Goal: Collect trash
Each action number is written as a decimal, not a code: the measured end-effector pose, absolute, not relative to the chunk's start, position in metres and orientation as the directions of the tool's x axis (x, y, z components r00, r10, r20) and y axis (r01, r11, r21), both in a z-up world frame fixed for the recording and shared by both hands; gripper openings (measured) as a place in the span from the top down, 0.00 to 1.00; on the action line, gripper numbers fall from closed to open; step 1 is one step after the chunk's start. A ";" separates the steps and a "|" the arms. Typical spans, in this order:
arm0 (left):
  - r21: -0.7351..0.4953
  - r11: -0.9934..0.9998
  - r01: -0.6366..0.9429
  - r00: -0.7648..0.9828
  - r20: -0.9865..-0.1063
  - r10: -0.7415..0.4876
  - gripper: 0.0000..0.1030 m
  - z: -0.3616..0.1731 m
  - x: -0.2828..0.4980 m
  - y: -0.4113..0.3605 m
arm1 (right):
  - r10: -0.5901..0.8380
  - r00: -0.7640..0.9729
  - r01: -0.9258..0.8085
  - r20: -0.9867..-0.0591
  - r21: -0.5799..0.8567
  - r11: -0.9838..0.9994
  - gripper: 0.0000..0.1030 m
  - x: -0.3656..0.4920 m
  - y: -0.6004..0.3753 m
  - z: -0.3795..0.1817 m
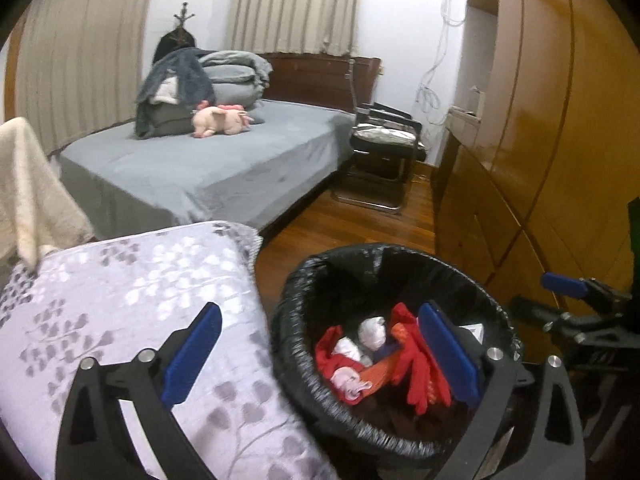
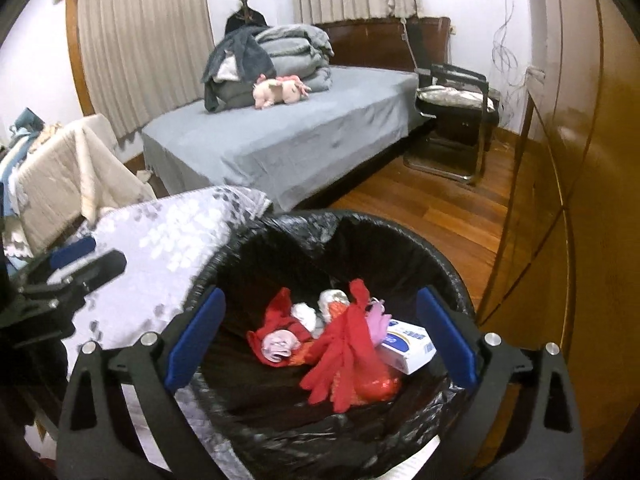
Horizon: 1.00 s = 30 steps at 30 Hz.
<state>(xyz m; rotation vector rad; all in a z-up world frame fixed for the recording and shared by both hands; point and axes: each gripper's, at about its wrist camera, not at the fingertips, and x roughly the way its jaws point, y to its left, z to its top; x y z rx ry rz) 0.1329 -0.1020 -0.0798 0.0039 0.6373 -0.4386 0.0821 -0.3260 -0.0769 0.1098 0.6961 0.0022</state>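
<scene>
- Trash (image 2: 344,344) lies at the bottom of the black-lined bin (image 2: 400,240): red gloves (image 2: 340,360), crumpled white paper (image 2: 304,314) and a white box (image 2: 408,346) at 3 o'clock of the pile.
- We hold the right gripper (image 2: 320,340) above the bin opening, its jaws wide apart, with nothing between them.
- We hold the left gripper (image 1: 320,354) with its jaws also apart and empty; one blue pad (image 1: 192,360) is over the floral cushion (image 1: 120,300), the other over the bin (image 1: 400,256).
- Beyond, at 12 o'clock, we see a bed (image 2: 288,136) with a pink plush toy (image 2: 280,92).
</scene>
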 end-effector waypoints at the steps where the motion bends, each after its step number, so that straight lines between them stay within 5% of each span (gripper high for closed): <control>1: -0.127 0.914 0.386 0.720 -0.577 -0.385 0.06 -0.077 0.128 -0.097 | 0.041 0.773 0.030 -0.633 0.102 0.994 0.08 0.079 -0.322 -0.071; 30: -0.085 0.950 0.300 0.835 -0.457 -0.305 0.06 0.012 0.025 -0.046 | 0.111 0.858 -0.115 -0.501 0.023 0.993 0.07 0.006 -0.257 0.016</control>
